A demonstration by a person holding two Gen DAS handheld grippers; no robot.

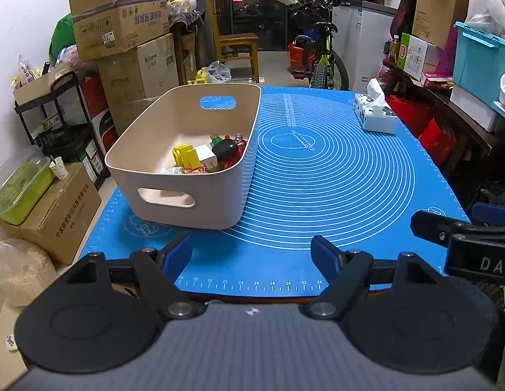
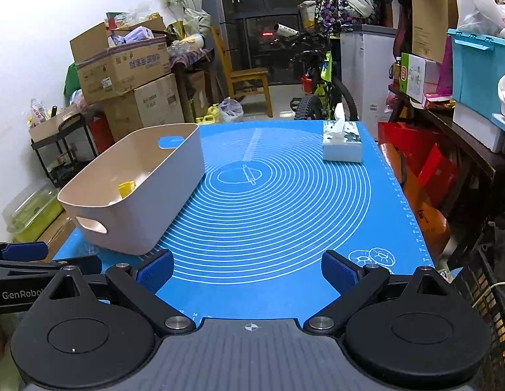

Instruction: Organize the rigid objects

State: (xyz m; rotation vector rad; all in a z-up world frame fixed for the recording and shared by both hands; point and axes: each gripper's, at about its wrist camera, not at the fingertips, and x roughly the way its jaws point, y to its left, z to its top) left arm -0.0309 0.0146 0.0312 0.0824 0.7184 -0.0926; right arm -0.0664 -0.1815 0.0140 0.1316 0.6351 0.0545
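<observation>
Left claw (image 1: 252,254) jaws apart, nothing between them, low over the near edge of the blue mat (image 1: 334,179); right claw (image 2: 247,268) likewise apart and empty, beside it over the same edge. Beige bin (image 1: 187,208) sits on the mat's left side on the tabletop, holding a yellow block (image 1: 185,156), a white block (image 1: 205,153), a dark rounded piece (image 1: 224,148) and other small items. Tissue box (image 1: 376,115) at the mat's far right corner, well apart from the bin.

beige bin (image 1: 187,176) | upright, mat's left | small objs (image 1: 205,156) inside
</observation>
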